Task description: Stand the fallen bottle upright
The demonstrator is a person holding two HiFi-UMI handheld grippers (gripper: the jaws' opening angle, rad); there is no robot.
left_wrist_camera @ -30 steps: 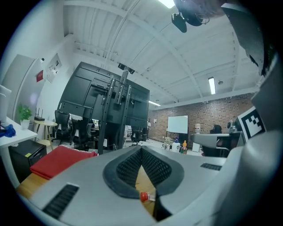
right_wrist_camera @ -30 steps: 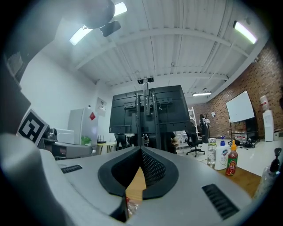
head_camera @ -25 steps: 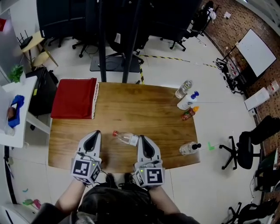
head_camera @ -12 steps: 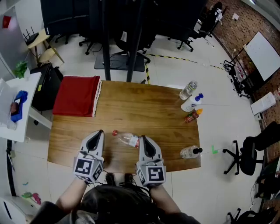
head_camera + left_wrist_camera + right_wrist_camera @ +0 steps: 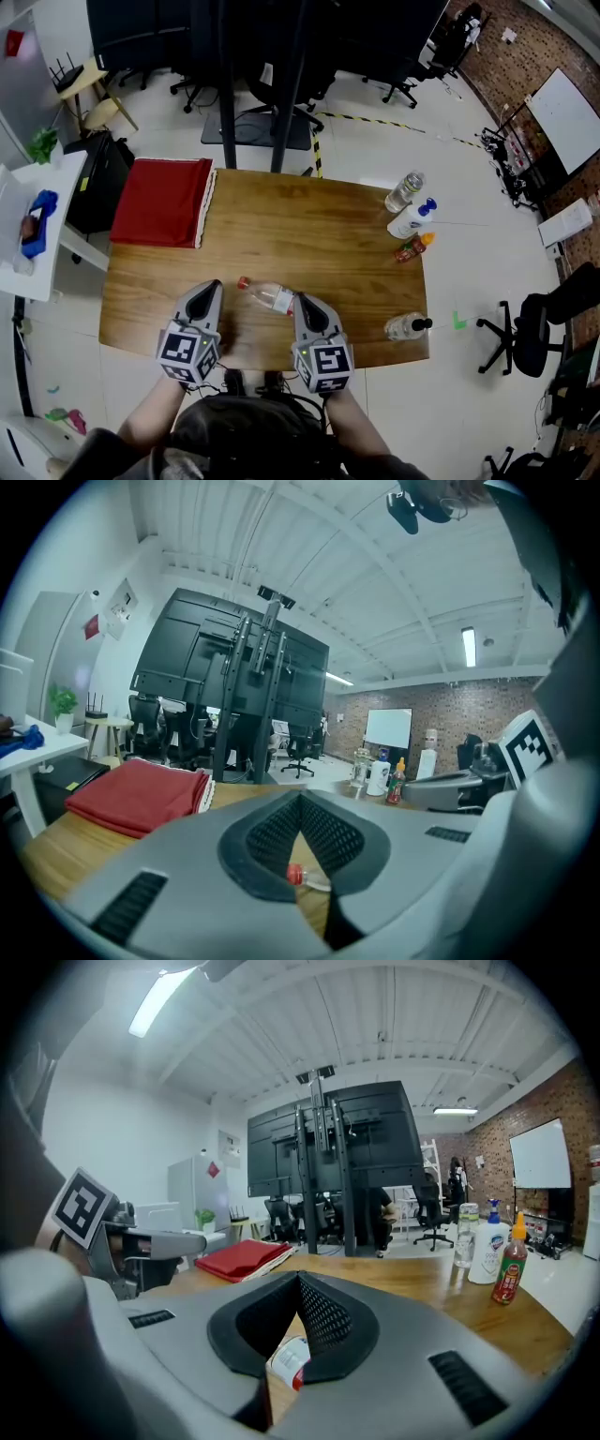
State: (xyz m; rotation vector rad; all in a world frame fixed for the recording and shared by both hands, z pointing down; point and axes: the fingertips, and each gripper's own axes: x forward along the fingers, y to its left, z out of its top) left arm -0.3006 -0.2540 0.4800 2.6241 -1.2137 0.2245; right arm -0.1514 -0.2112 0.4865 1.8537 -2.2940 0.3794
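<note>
From the head view, the clear plastic bottle with a red cap (image 5: 267, 294) lies on its side on the brown wooden table (image 5: 309, 225), low and left of centre. It is between my left claw (image 5: 206, 292) and my right claw (image 5: 306, 306), with its base just beside the right one.

In the left gripper view, my jaws meet at the tips, holding nothing. The red cap shows low centre beyond them.

In the right gripper view, my jaws are likewise together and empty. The bottle's labelled end lies just past them, below centre.
</note>
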